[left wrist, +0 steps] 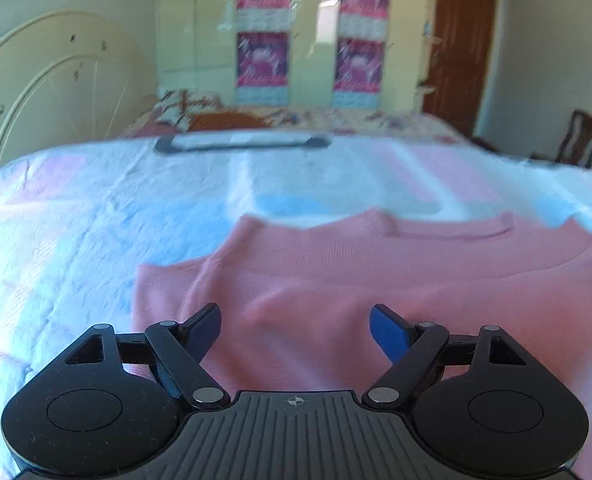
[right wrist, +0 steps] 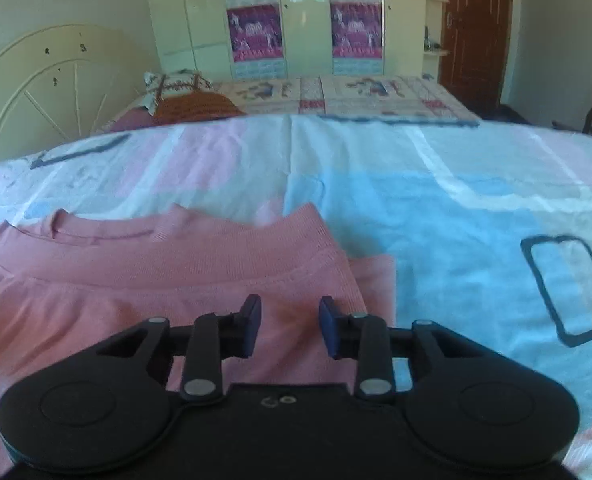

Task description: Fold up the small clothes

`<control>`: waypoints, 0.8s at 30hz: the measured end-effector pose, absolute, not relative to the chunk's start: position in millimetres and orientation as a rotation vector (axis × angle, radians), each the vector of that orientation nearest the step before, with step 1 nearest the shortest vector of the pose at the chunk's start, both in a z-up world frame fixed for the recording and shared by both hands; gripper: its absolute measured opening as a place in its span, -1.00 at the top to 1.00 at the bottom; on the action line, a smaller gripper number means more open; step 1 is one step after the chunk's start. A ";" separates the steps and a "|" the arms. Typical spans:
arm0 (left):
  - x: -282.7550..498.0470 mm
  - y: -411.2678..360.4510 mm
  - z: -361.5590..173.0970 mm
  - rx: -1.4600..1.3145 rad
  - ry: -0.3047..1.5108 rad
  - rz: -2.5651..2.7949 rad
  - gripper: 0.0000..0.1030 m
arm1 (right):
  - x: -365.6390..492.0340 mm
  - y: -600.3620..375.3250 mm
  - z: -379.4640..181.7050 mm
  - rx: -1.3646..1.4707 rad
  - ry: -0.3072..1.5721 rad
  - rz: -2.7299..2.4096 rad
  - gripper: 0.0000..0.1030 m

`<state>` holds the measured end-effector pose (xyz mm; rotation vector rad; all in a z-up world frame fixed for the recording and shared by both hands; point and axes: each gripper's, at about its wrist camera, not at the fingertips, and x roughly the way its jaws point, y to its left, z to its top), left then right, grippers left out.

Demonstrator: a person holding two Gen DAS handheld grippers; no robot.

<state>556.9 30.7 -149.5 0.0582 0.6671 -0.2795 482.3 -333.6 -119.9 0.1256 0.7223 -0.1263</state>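
A pink knit top lies flat on the bed, its lower part folded up toward the collar. In the left wrist view my left gripper hovers over its left half with the jaws wide open and empty. In the right wrist view the same pink top fills the lower left, with its ribbed hem lying across it near the collar. My right gripper is over the top's right part, jaws partly open with nothing between them.
The bed sheet is white with pink and blue blocks and dark outlines. Beyond it are a second bed with pillows, a cream headboard, wardrobes, a brown door and a chair.
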 end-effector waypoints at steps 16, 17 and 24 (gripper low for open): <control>487.1 -72.3 -144.3 0.120 0.656 -0.461 -0.61 | 430.7 -228.2 -123.1 0.033 0.686 0.073 0.39; 486.1 -76.7 -147.3 0.135 0.670 -0.463 -0.61 | 430.6 -224.7 -124.1 0.031 0.700 0.085 0.42; 480.6 -68.9 -157.4 0.193 0.690 -0.392 -0.62 | 431.2 -238.1 -134.9 0.065 0.753 0.050 0.52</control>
